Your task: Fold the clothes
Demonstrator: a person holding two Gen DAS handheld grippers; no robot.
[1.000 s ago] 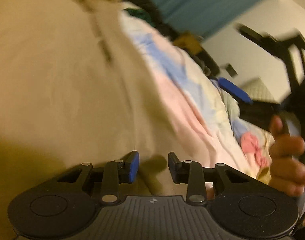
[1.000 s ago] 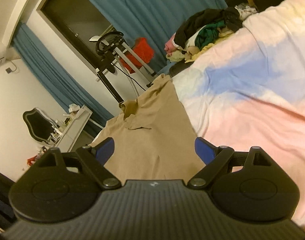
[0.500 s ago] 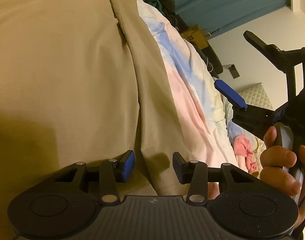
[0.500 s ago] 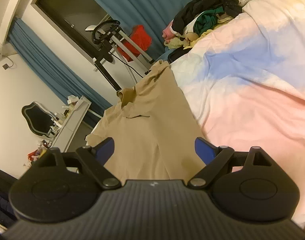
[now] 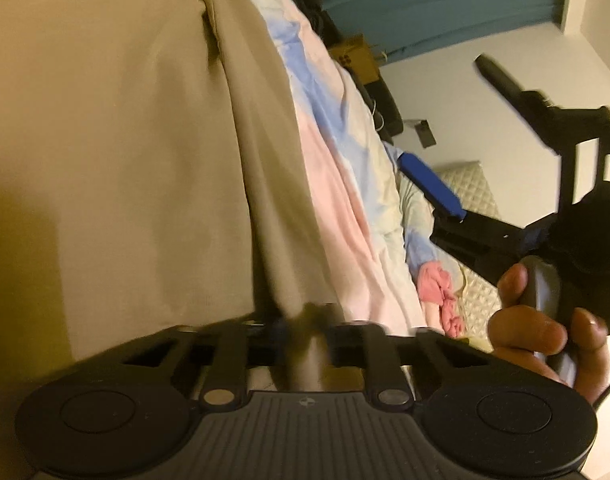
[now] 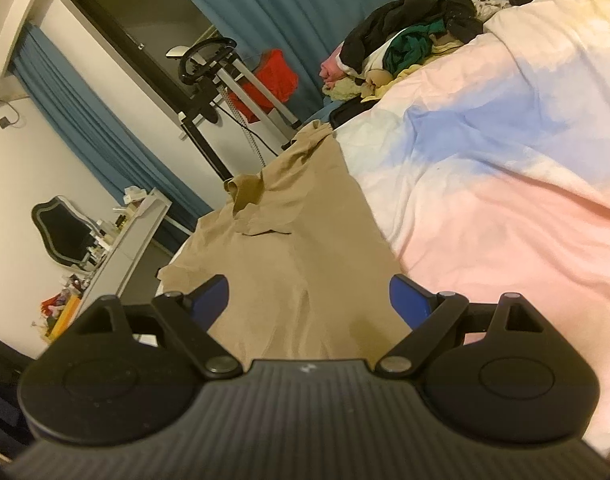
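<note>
Left gripper (image 5: 305, 320): just snapped closed, pinching tan garment (image 5: 117, 152) hem between pads.
Right gripper (image 6: 309, 300): wide, garment beneath, untouched.
Right view only: collar (image 6: 245, 192).

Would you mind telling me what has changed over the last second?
The left tool has just closed its jaws, pinching the near edge of the tan shirt that lay between them. The right tool stays open above the shirt, holding nothing; the pastel duvet is unchanged.
</note>
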